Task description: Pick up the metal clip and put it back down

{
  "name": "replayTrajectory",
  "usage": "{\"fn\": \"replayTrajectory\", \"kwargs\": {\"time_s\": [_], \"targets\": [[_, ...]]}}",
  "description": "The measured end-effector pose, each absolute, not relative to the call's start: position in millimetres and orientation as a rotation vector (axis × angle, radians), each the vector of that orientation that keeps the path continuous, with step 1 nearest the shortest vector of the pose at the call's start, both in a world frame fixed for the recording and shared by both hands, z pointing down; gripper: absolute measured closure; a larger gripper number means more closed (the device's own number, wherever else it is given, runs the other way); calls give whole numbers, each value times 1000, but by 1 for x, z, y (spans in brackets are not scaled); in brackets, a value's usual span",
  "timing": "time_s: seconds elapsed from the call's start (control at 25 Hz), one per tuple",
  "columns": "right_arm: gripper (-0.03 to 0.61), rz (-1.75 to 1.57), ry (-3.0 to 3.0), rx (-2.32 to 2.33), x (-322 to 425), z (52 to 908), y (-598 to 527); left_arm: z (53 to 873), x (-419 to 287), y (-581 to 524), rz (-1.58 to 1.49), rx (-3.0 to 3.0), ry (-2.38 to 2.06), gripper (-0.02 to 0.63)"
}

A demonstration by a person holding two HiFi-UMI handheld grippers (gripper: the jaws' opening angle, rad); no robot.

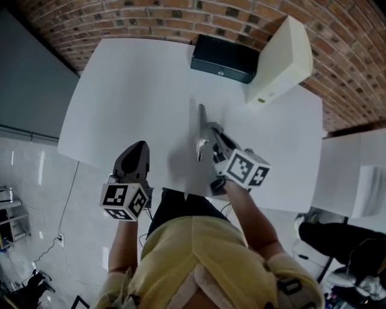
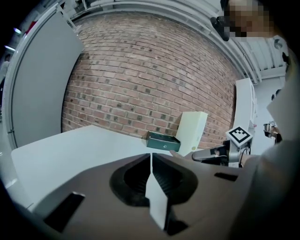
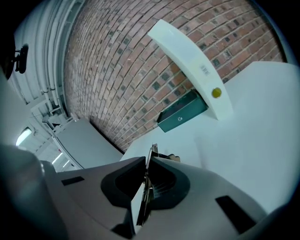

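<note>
A person in a yellow shirt (image 1: 193, 253) holds a two-jaw gripper in each hand over a white rectangular table (image 1: 132, 90). The right gripper (image 1: 212, 136) has its jaws clamped on the thin silver metal clip (image 1: 201, 124), which stands on edge over the middle of the table and points toward the far side. In the right gripper view, the clip's narrow metal edge (image 3: 152, 152) sticks out from between the pressed jaws. No view shows whether the clip touches the tabletop. The left gripper (image 1: 140, 147) hangs over the table's near edge, to the left of the clip, with its jaws together and nothing between them. A dark green flat box (image 1: 224, 57) and a tilted cream rectangular box (image 1: 283, 57) sit at the far right, before a red brick wall (image 1: 181, 12).
</note>
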State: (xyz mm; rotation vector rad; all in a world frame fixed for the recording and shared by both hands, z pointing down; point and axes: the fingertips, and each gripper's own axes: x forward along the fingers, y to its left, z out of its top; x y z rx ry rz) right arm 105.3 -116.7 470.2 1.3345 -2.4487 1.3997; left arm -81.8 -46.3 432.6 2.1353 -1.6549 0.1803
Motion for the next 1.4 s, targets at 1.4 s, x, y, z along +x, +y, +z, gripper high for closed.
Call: {"fn": "replayTrajectory", "kwargs": {"time_s": [1.4], "targets": [[557,1359,-2463,1271,-141,507,-299,480,-277,-227,247,2137,-1558,603]]}}
